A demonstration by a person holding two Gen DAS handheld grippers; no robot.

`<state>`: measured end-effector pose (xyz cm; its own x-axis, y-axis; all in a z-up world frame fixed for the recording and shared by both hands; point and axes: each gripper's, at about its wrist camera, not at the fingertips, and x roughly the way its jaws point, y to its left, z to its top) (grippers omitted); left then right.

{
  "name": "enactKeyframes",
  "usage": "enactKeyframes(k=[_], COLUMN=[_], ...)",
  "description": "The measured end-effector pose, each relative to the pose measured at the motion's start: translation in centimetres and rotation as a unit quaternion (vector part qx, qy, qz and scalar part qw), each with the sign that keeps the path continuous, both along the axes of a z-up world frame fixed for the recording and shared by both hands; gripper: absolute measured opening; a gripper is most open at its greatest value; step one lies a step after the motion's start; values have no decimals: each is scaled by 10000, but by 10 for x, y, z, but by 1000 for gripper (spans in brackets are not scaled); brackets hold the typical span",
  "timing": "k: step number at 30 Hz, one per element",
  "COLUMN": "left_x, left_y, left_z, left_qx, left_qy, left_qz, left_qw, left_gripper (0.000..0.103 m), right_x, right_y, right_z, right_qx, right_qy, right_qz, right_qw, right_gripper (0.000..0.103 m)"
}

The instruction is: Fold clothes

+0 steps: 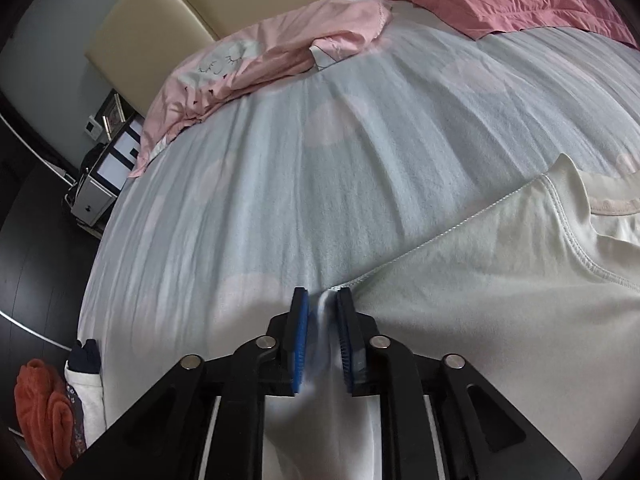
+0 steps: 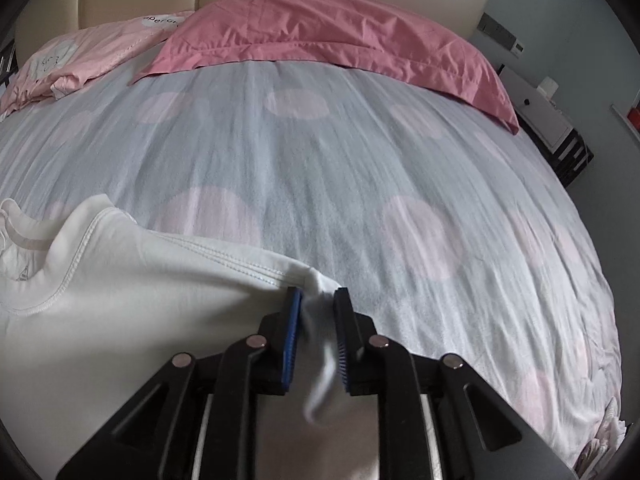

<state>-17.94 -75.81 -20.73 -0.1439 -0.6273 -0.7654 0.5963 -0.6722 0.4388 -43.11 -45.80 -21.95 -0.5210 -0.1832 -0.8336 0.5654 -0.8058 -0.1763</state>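
A white shirt lies flat on the bed, collar toward the pillows; the left gripper stands narrowly parted, a shirt corner loose between its blue pads; the right gripper is likewise slightly apart over the opposite corner, cloth slack between.

I am counting one white cotton T-shirt lying on one pale blue bedsheet with pink dots. I am seeing two pillows at the head: one dark pink pillow and one light pink printed pillow. I am looking along two black grippers with blue pads, one left and one right.
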Motion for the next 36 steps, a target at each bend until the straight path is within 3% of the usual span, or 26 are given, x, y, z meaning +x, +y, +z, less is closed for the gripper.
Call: enactKeyframes(k=[1,2,4,9,13,19,25,29,36], left_x=[2,7,17,60,108,187,274,321,367], left_y=[0,0,-2,4,30,95,172,221,288], left_z=[5,11,27,70,98,121,131,125,102], left_qx=[25,139,274,505,750,1194,1713,2158,2451], left_qy=[46,182,433,854,1096,1102,1376,1554,1214], left_qz=[13,-13,32,324,310,205,-24,34,-76], left_qw=[10000,9997,9987,9945,9907,9865,9756,9640,9618], left_gripper=[47,53,55,56,57,57,57,57,57], right_x=[-1,0,0,15,54,147,265,341,433], right_y=[4,11,24,67,102,158,223,257,282], right_z=[4,10,22,56,75,87,87,76,46], right_qx=[-88,-286,-681,-1416,-1615,-1418,-1535,-1615,-1273], right_qy=[-71,-154,-318,-728,-992,-1388,-1726,-1967,-2037], right_qz=[-42,-82,-161,-420,-355,-352,-453,-686,-481], right_qw=[9999,9994,9970,9863,9812,9795,9719,9646,9695], right_gripper=[28,39,47,48,48,48,49,49,49])
